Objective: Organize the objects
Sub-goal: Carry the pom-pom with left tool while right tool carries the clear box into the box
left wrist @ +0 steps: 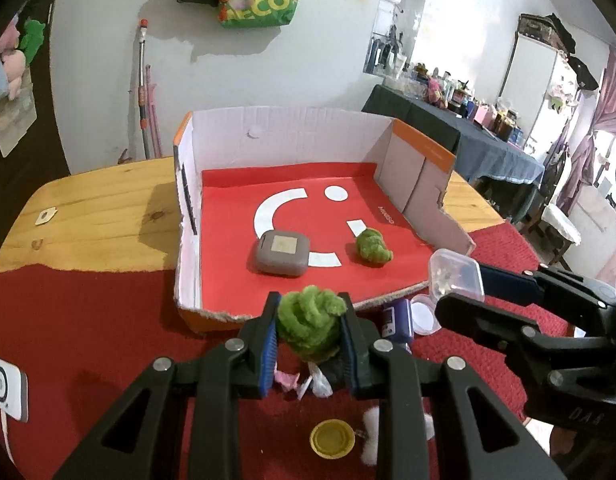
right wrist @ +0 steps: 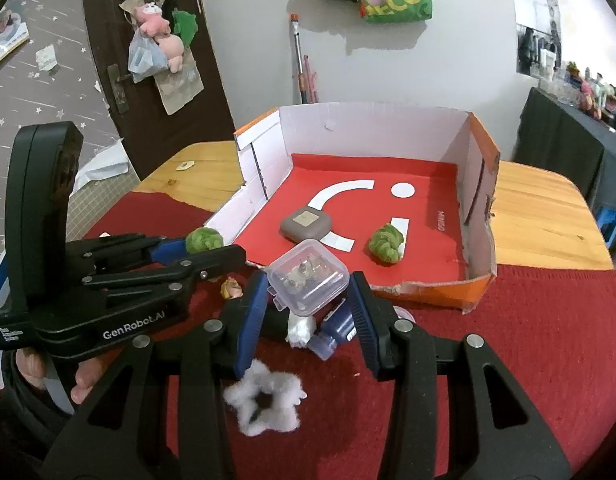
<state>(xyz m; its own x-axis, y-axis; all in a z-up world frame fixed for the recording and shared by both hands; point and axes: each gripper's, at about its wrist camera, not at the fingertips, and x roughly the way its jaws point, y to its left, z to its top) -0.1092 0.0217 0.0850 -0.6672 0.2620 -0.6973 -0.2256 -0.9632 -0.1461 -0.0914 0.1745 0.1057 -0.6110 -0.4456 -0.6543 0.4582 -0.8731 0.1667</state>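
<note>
Left wrist view: left gripper [left wrist: 308, 332] jaws clamp a green pipe-cleaner bundle [left wrist: 310, 326], lifted off the red cloth [left wrist: 88, 320], likely bound for the cardboard box [left wrist: 284, 132] at centre, where a matching bundle [left wrist: 373, 247] and a grey case [left wrist: 282, 253] lie. Right gripper [right wrist: 308, 304] jaws pinch a clear plastic box [right wrist: 308, 286], probably headed there too.
</note>
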